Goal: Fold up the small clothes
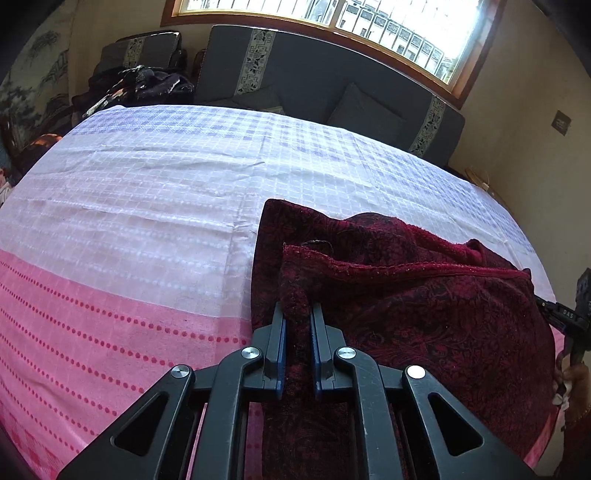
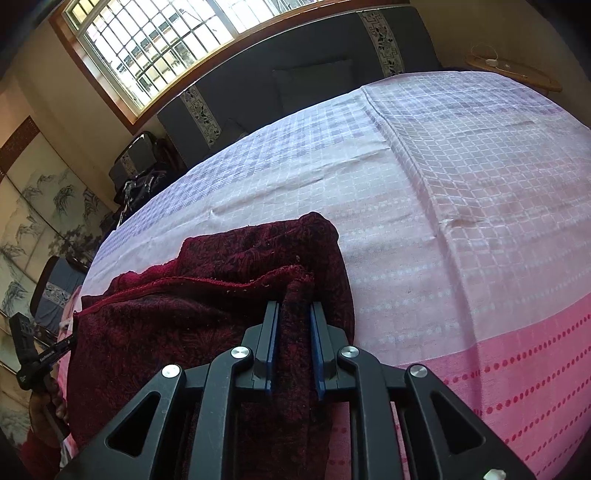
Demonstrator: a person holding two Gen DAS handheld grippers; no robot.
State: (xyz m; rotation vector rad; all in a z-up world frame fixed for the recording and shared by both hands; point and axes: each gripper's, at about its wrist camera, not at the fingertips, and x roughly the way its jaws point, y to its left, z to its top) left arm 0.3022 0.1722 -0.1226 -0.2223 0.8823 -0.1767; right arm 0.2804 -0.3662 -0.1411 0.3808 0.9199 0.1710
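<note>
A dark red patterned garment lies on a pink and white checked cloth spread over the table, toward four o'clock in the left wrist view and eight o'clock in the right wrist view. The left gripper is pinching a bunched corner of the garment at its nine o'clock edge, fabric pressed between the blue pads. The right gripper is pinching the corner at the opposite end, a fold of fabric caught between its fingers. A red hem runs across the garment between the two grips. Beyond the table at twelve o'clock stands a dark sofa under a bright window
</note>
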